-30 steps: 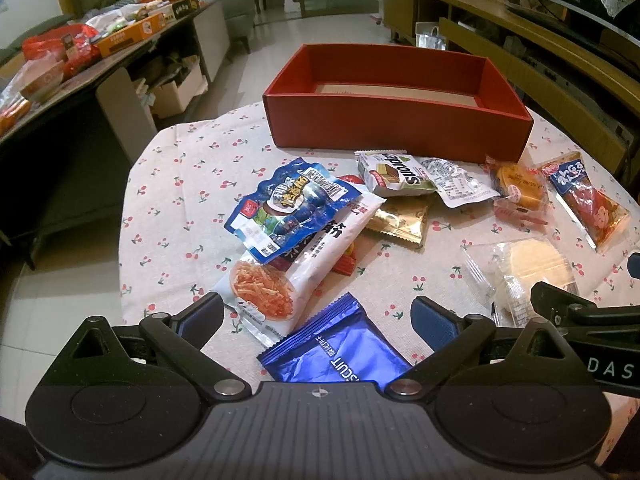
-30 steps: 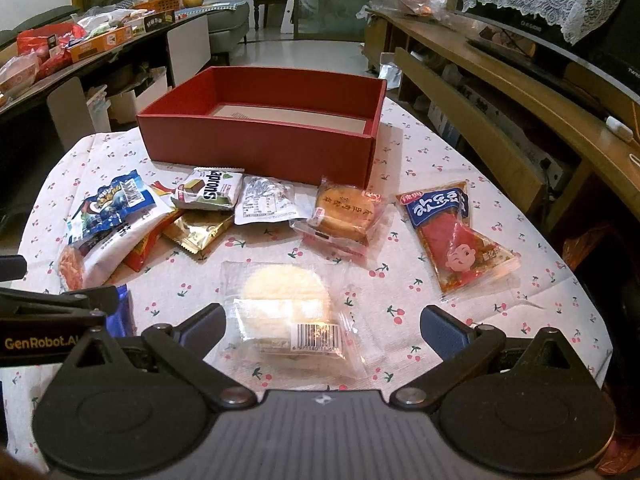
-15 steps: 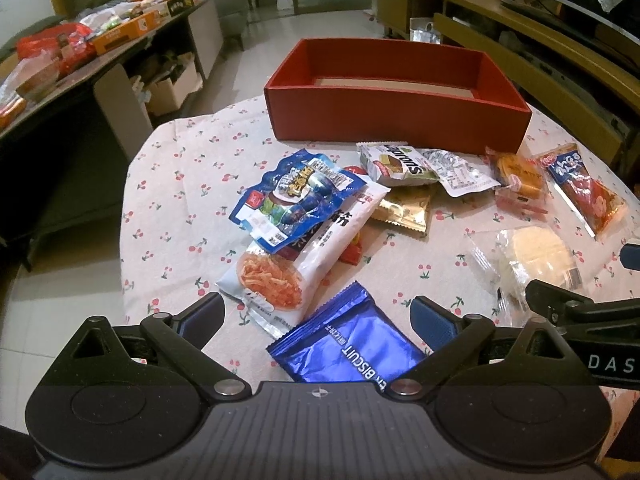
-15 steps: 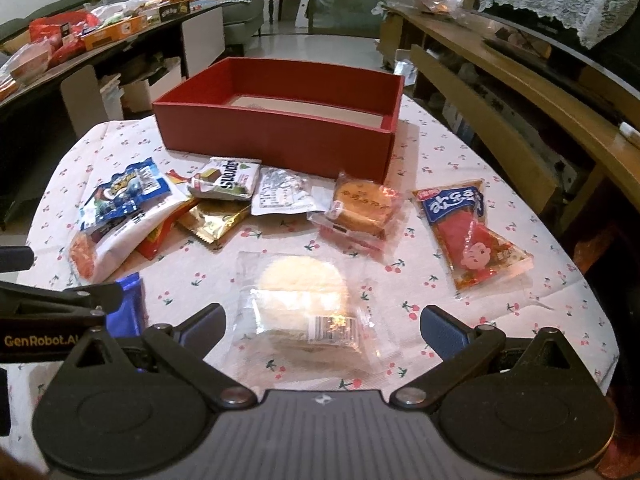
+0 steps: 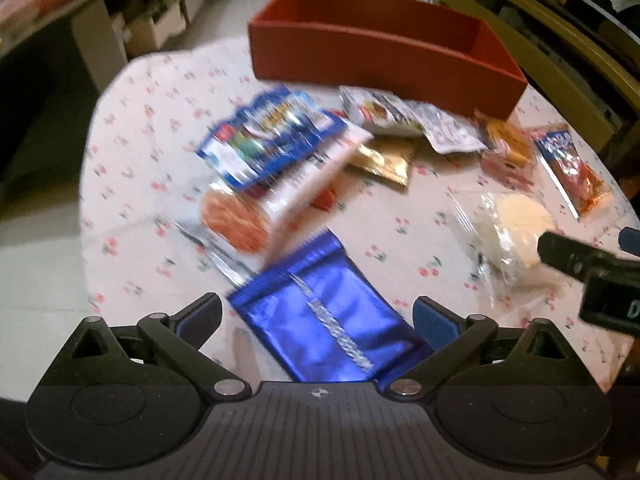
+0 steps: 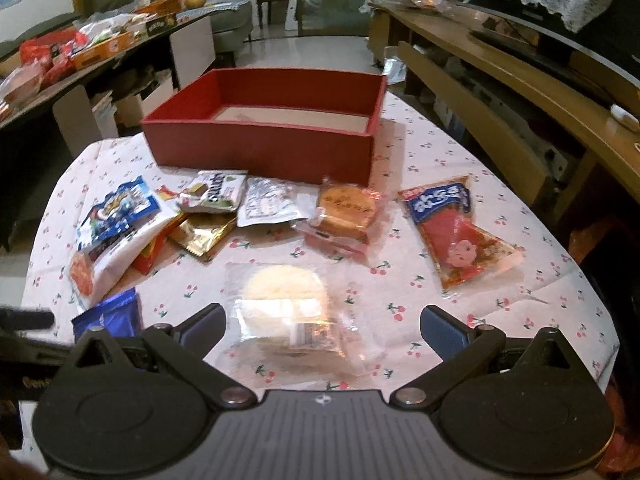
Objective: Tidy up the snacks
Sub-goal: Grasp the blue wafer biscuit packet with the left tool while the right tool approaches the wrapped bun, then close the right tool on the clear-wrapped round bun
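Your left gripper (image 5: 318, 316) is spread wide at the bottom of its frame, grasping nothing, with the blue foil biscuit packet (image 5: 328, 320) lying on the cloth between its fingers (image 5: 202, 316). Your right gripper (image 6: 323, 326) is equally released, its fingers (image 6: 442, 330) either side of the clear-wrapped pale round cake (image 6: 286, 306) in the lower centre of its view.

The left view is motion-blurred, so the silver lettering on the blue packet cannot be read. In the right view that packet (image 6: 110, 316) sits at lower left, partly hidden behind the gripper body. The cake's wrapper carries a small printed label near its lower edge, too smeared to read.

Further out, in the right view, a white-and-green packet (image 6: 216, 192) shows inverted letters I cannot make out for certain. Beside it lie a silver sachet (image 6: 270, 202) with fine print, a gold foil packet (image 6: 202, 234), and a wrapped brown cake (image 6: 346, 210). At right, a red packet with a cartoon face (image 6: 456, 232) has a blue band of white characters, unreadable here. At left, a blue illustrated bag (image 6: 118, 210) rests on a long white packet (image 6: 108, 262), which covers most of a red-and-yellow packet (image 6: 154, 246).

The red box (image 6: 260, 150) stands at upper centre on the cherry-print tablecloth (image 6: 440, 148); its pale floor looks bare, though the near wall hides the front part. Every snack lies outside it.
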### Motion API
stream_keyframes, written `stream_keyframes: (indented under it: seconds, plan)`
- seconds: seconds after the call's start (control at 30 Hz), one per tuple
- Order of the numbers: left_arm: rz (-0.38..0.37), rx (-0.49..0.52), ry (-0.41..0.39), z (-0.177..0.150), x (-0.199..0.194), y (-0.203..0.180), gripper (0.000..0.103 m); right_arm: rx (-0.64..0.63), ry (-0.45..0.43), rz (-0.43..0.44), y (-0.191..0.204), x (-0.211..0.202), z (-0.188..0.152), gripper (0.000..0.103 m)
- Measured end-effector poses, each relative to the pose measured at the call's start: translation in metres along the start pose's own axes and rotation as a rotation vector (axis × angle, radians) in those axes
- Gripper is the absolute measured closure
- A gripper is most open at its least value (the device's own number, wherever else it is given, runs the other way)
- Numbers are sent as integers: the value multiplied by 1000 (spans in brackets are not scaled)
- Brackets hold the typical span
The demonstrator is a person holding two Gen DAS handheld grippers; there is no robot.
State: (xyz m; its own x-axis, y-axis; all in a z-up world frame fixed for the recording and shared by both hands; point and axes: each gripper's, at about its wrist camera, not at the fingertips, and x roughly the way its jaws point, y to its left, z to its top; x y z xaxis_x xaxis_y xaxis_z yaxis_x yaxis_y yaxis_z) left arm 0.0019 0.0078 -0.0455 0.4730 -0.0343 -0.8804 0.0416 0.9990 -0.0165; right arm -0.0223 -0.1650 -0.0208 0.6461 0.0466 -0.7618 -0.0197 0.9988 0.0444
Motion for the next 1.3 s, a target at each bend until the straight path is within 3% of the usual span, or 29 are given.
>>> stream_keyframes:
  seconds: [0.27,0.6,0.73,0.9,1.1,1.3]
  plan:
    - [-16,-99,82,1,18,6,3,16,21,1,-10,2,-2,0]
    - [-20,-41,49,-3,8,5,21,46,14,-7,-22,1,3,0]
    - [-35,-36,42,-5,4,5,27,126,-3,-27,-44,-2,9,0]
    - [-53,-10,30,-5,1,3,33,253,39,-36,-69,6,13,0]
    - [-91,3,25,-5,1,-1,34,220,85,-4,-56,17,17,0]
    - [-83,26,17,-5,3,-5,34,174,162,60,-29,37,25,0]
